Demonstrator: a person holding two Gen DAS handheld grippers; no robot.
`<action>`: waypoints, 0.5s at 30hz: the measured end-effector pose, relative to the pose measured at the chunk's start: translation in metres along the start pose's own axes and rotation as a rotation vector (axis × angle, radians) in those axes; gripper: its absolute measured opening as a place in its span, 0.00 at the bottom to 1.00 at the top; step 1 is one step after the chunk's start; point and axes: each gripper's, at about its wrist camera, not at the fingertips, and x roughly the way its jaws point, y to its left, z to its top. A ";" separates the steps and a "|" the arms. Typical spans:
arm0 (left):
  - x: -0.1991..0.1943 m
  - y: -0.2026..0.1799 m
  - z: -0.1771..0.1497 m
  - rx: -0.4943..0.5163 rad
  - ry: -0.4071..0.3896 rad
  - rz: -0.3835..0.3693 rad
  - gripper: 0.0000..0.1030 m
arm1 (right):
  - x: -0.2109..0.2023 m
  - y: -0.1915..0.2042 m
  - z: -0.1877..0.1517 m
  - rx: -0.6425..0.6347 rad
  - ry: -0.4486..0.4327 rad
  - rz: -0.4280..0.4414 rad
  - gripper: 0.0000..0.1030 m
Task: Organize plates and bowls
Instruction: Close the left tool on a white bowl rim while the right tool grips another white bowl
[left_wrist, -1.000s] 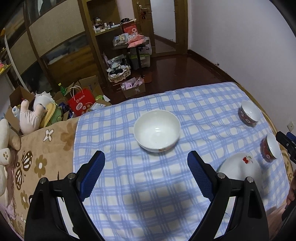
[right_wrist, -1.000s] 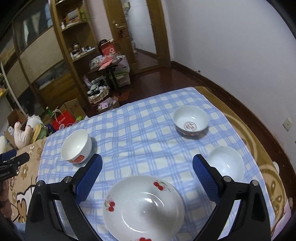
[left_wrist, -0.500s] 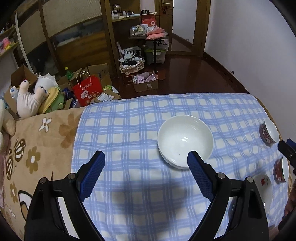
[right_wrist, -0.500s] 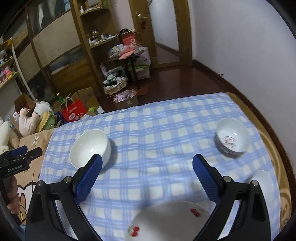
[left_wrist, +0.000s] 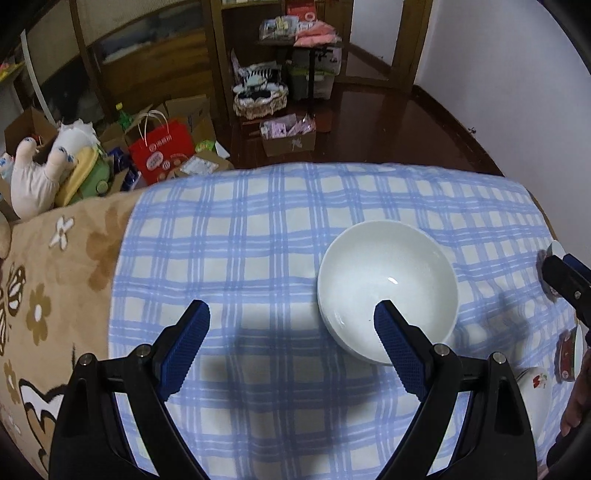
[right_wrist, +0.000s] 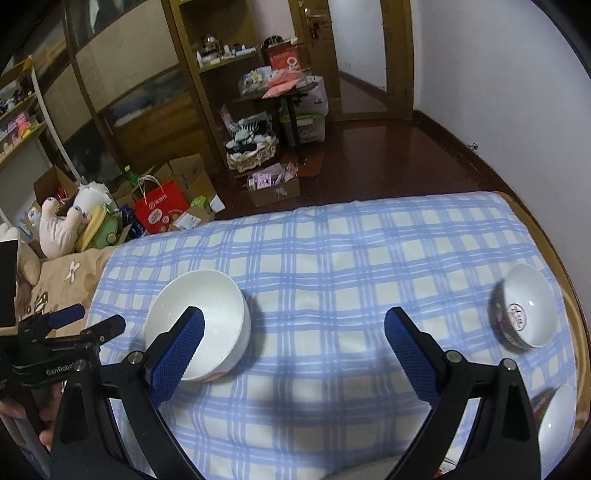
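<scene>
Two claws hang spread and empty above a blue-and-white checked cloth (left_wrist: 258, 229) laid over a bed. The left claw (left_wrist: 291, 350) has its right finger (left_wrist: 397, 350) in front of a plain white ceramic bowl (left_wrist: 388, 273), which sits upright on the cloth. The right claw (right_wrist: 293, 350) has its left finger (right_wrist: 177, 354) in front of that same bowl (right_wrist: 207, 306). Well to the right stands a small patterned bowl with a white inside (right_wrist: 524, 306); another white dish (right_wrist: 557, 417) shows at the lower right edge.

Black left gripper (left_wrist: 291, 332), right gripper (right_wrist: 293, 334), blue ribbed pads, silver screws
</scene>
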 end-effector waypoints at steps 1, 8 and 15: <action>0.006 0.001 -0.001 0.000 0.013 -0.001 0.87 | 0.007 0.002 0.000 -0.002 0.012 0.004 0.99; 0.034 0.002 -0.003 -0.004 0.066 -0.044 0.87 | 0.045 0.010 -0.009 -0.002 0.077 0.013 0.99; 0.059 0.001 -0.009 -0.012 0.108 -0.001 0.86 | 0.077 0.012 -0.017 0.053 0.145 0.053 0.99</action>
